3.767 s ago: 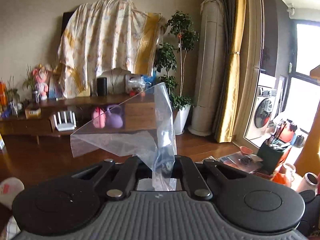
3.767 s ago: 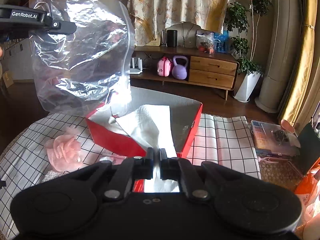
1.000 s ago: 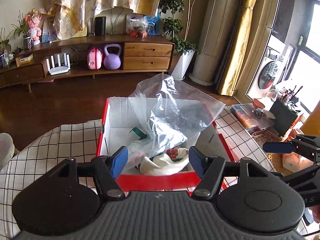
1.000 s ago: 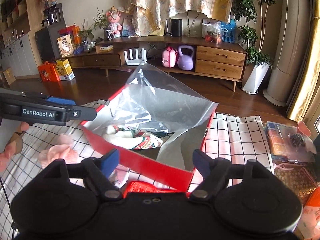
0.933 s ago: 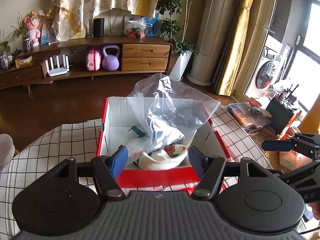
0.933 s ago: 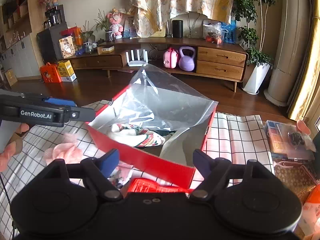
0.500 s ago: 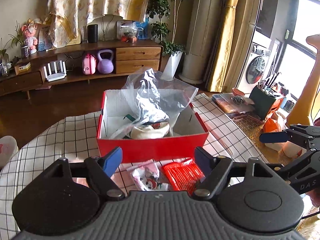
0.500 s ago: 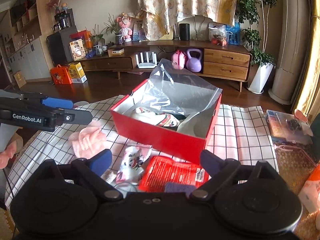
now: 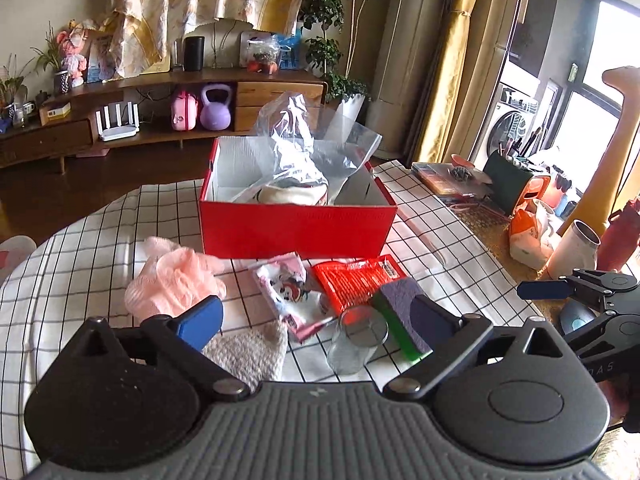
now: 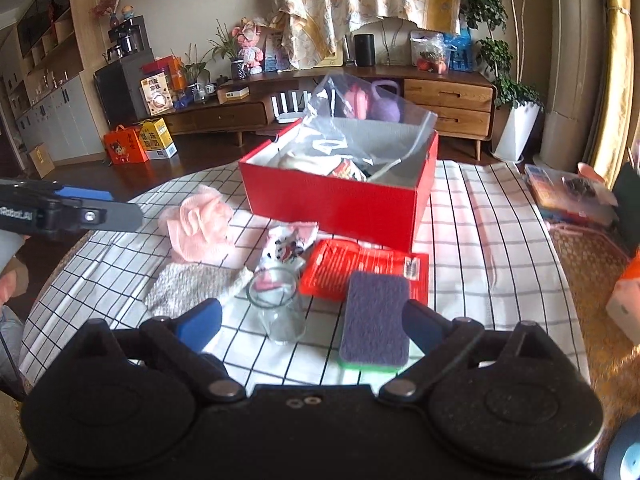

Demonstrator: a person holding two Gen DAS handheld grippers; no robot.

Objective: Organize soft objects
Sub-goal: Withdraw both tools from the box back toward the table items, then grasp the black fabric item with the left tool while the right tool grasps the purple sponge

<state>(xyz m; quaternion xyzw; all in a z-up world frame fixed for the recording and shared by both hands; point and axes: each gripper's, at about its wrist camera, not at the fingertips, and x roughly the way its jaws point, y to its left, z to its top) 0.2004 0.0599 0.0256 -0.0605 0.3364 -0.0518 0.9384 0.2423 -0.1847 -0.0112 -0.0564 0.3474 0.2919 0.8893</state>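
A red box (image 9: 296, 232) (image 10: 340, 208) stands on the checked tablecloth (image 9: 80, 248). A clear plastic bag (image 9: 308, 148) (image 10: 360, 124) with soft items sticks out of it. In front lie a pink fluffy cloth (image 9: 172, 276) (image 10: 200, 224), a grey knit cloth (image 9: 248, 354) (image 10: 192, 284), a cartoon-print pouch (image 9: 288, 292) (image 10: 284, 248), a red packet (image 9: 352, 280) (image 10: 360, 268), a purple-green sponge (image 9: 400, 316) (image 10: 376, 320) and a glass jar (image 9: 356, 340) (image 10: 280, 308). My left gripper (image 9: 316, 320) and right gripper (image 10: 312, 320) are both open and empty, held back above the near items.
A long wooden sideboard (image 9: 140, 92) with a kettlebell and router stands across the room. At the right are a side surface with a storage box (image 9: 444, 176), a pen holder (image 9: 512, 180), cups and bottles (image 9: 576, 244). Curtains and plants (image 9: 340, 20) stand behind.
Both grippers let go of the plastic bag, which now rests in the red box. Both have pulled back and up from the box, bringing the loose items on the cloth into view.
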